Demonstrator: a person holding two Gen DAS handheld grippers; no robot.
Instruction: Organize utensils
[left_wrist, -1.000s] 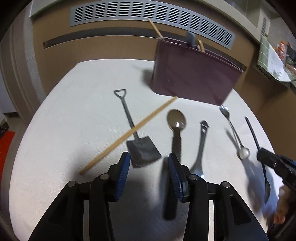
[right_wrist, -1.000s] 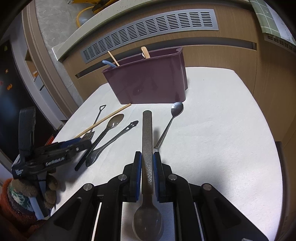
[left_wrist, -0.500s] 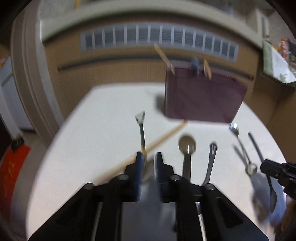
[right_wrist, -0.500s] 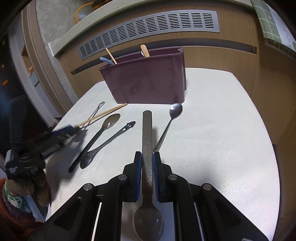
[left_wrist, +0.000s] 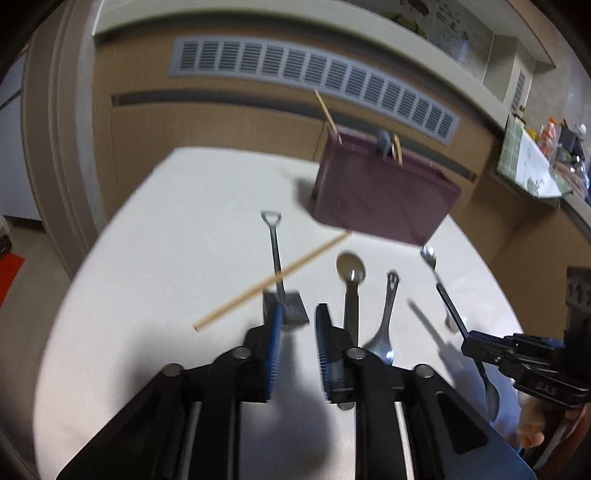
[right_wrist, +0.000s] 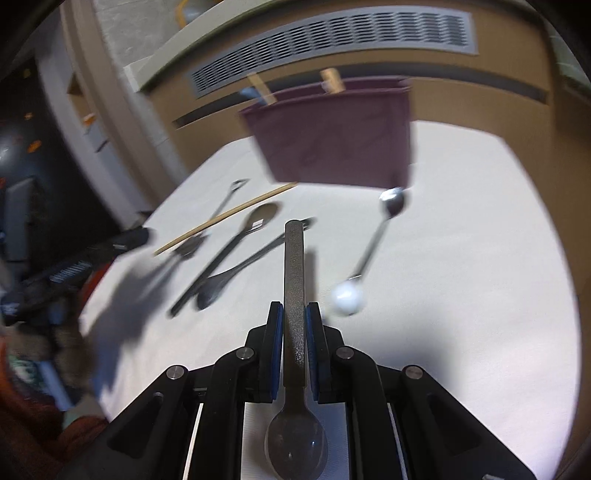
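One try has failed in the left wrist view: the left gripper (left_wrist: 298, 321), jaws just reopened and empty, hangs over the shovel spoon (left_wrist: 280, 291), which lies short of the maroon caddy (left_wrist: 380, 199). In the right wrist view, the right gripper (right_wrist: 294, 314) clamps a grey spoon (right_wrist: 294, 295), handle toward the caddy.

- The table cover (left_wrist: 155, 236) looks like matt, finely textured white cloth.
- The shovel-shaped spoon (left_wrist: 277, 266) is dull grey metal.
- The chopstick (left_wrist: 273, 280) is pale wood.
- The maroon holder (left_wrist: 380, 199) looks like smooth plastic.
- The clamped spoon (right_wrist: 294, 295) has a rough, grainy metal handle.
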